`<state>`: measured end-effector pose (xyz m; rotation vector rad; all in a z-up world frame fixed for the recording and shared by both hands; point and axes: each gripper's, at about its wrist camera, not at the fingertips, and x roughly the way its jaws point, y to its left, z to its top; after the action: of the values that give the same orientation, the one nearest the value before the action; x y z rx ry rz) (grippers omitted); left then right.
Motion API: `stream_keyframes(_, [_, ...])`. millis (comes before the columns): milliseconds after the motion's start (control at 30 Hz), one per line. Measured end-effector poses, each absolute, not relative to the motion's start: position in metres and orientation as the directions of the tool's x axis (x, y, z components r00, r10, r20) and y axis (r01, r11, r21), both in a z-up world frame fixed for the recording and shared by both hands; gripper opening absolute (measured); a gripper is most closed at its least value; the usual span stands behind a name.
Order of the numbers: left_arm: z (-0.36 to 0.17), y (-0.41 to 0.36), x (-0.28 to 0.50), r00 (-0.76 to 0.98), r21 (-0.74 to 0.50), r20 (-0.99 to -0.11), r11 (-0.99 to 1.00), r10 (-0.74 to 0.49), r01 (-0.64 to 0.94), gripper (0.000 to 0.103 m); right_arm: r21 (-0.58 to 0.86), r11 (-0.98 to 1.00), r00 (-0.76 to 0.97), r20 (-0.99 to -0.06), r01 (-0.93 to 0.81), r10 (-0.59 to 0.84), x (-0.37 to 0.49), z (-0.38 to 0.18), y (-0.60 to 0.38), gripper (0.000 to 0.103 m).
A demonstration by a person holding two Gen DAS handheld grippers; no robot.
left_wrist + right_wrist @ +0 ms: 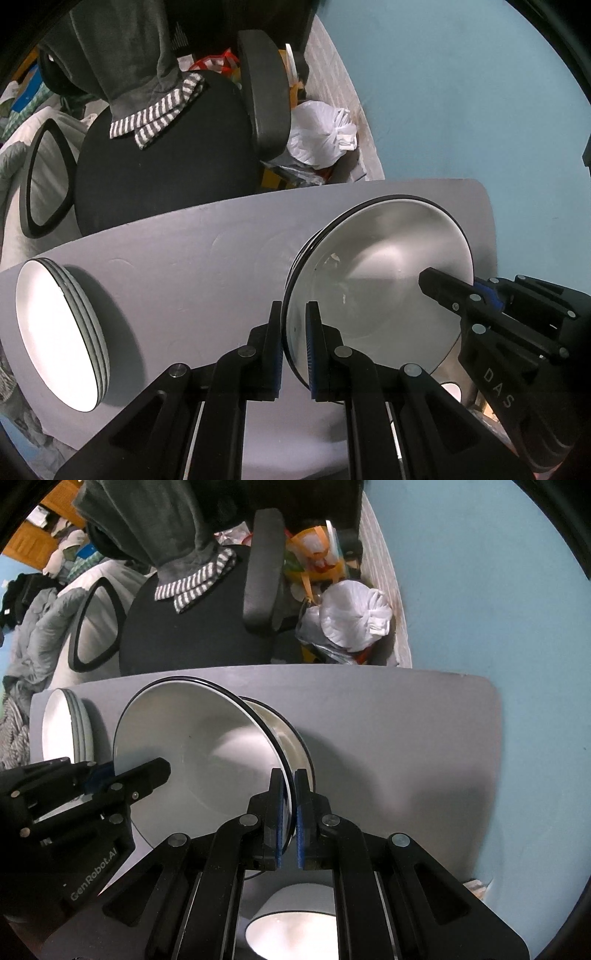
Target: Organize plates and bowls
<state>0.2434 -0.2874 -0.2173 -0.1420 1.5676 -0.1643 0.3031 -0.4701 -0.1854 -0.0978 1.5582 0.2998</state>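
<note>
A large white plate with a black rim [388, 273] [192, 746] is tilted just above the grey table [177, 258], held by both grippers. My left gripper [294, 343] is shut on its left rim and shows in the right wrist view as the left gripper [122, 777]. On the opposite rim my right gripper [289, 812] is shut; the left wrist view shows it as the right gripper [461, 291]. Under the plate stands a black-rimmed dish [295, 734]. A stack of white plates [55, 332] [62, 727] sits at the table's left. A white bowl [291, 923] lies below my right fingers.
Behind the table stands a black office chair [159, 158] with a grey striped towel [155, 118] draped over it. A tied white plastic bag [321, 136] and clutter fill the gap by the blue wall [461, 92]. The table's right part [406, 746] is bare grey.
</note>
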Motion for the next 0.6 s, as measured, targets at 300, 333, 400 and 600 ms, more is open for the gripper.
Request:
stream_keyframes(300, [-0.230,-0.295,0.244,-0.029,-0.169,-0.985,0.985,-0.168,0.019,0.009,0.113,0.962,-0.037,-0.994,-0.248,0.108,0.303,-0.199,-0.471,0.006])
stream_keyframes(333, [-0.231,-0.296,0.244,-0.027,-0.166,-0.986,0.986,-0.166,0.019,0.009,0.117,0.962,-0.037,-0.993,-0.246,0.111,0.303,-0.200,-0.472,0.006])
stream_keyframes(400, [-0.232,-0.296,0.245,-0.028,-0.168,-0.985,0.986,-0.168,0.019,0.009,0.122,0.961,-0.037,-0.992,-0.247,0.117,0.303,-0.200,-0.473,0.006])
stream_keyframes(600, [-0.232,-0.297,0.245,-0.025,-0.168,-0.986,0.985,-0.167,0.037,0.009,0.136,0.961,-0.056,-0.990,-0.240,0.126,0.304,-0.201,-0.474,0.006])
